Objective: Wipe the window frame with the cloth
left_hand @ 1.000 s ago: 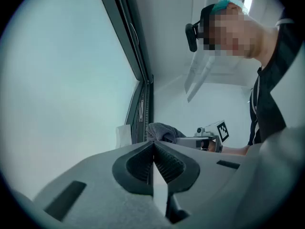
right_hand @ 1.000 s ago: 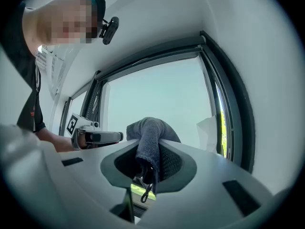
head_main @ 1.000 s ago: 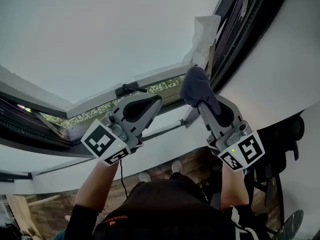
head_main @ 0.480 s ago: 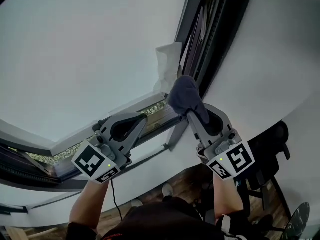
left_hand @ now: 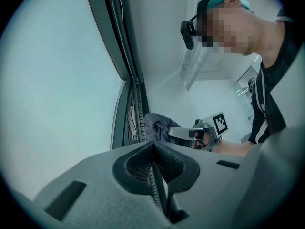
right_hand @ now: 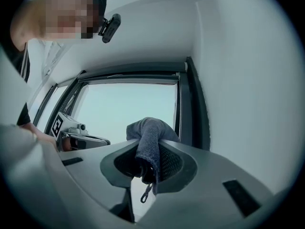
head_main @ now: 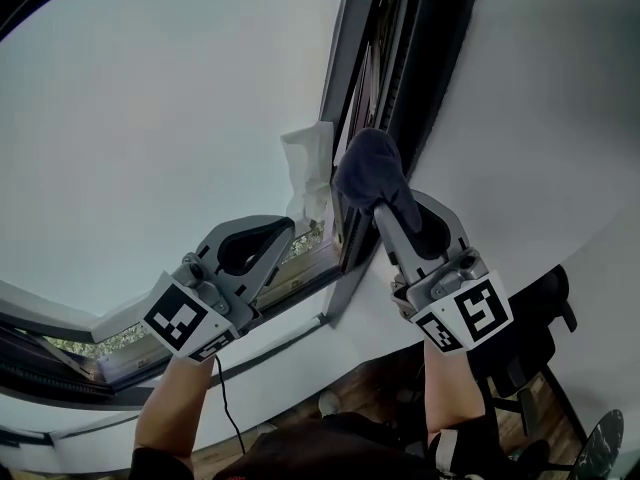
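Note:
A dark grey-blue cloth (head_main: 368, 173) is bunched at the tip of my right gripper (head_main: 383, 206), which is shut on it. The cloth presses against the dark window frame (head_main: 385, 58) just right of the pane's corner. In the right gripper view the cloth (right_hand: 150, 130) pokes out between the jaws of my right gripper (right_hand: 151, 141), with the frame (right_hand: 193, 104) right behind it. My left gripper (head_main: 283, 230) is shut and empty, held below the pane to the left of the cloth. The left gripper view shows its jaws closed (left_hand: 153, 146) and the cloth (left_hand: 155, 127) at the frame (left_hand: 121, 46).
A white crumpled sheet (head_main: 310, 173) sticks to the pane's corner beside the cloth. A white wall (head_main: 560, 98) runs to the right of the frame. A dark chair (head_main: 540, 338) and wooden floor lie below right.
The right gripper has carried the cloth along the frame, from below the white sheet to level with it. The left gripper has followed, still shut.

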